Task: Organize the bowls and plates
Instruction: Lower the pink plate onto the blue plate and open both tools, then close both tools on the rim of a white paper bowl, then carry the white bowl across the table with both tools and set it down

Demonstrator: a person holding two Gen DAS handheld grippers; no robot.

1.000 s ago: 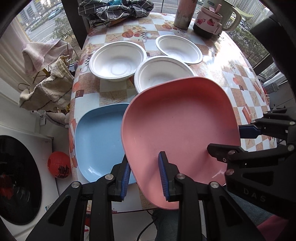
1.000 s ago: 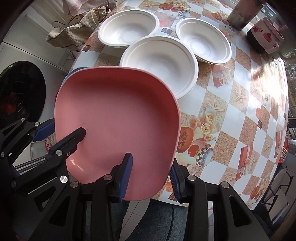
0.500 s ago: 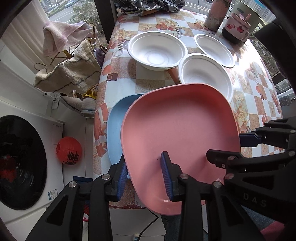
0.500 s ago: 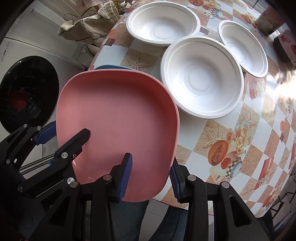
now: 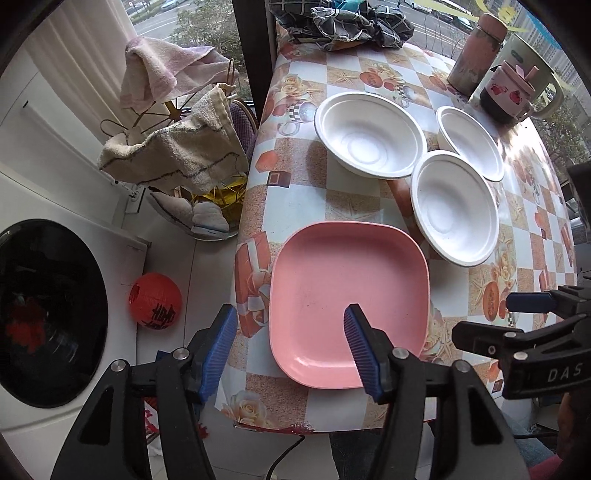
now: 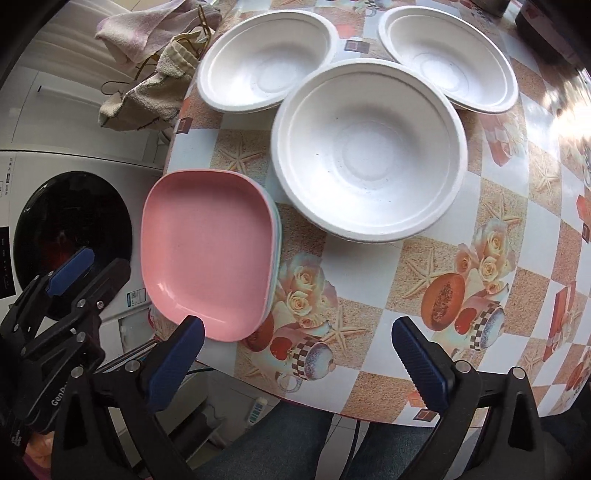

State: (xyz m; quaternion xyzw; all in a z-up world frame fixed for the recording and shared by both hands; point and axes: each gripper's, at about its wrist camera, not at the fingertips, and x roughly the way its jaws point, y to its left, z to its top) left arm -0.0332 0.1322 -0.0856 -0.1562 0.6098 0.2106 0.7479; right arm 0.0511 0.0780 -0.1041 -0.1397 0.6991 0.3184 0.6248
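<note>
The pink plate (image 5: 349, 306) lies flat near the table's front left corner, stacked on the blue plate, of which only a pale rim (image 6: 276, 225) shows. My left gripper (image 5: 290, 349) hovers over the pink plate's near edge. Its jaws are opening and neither pad touches the plate. My right gripper (image 6: 299, 363) is just right of the pink plate (image 6: 207, 254). Its jaws are opening wide with only tablecloth between them. Three white bowls (image 5: 369, 134) (image 5: 454, 206) (image 5: 471, 142) sit beyond the plates, close together.
A flask (image 5: 474, 55), a lidded mug (image 5: 508, 92) and a crumpled checked cloth (image 5: 351, 22) stand at the table's far end. Left of the table are a towel rack (image 5: 173, 155), a washing machine (image 5: 44, 314) and a red lantern (image 5: 155, 301) on the floor.
Both grippers have let go of the pink plate and opened. It now rests on the blue plate, covering it. Both grippers have drawn back from it.
</note>
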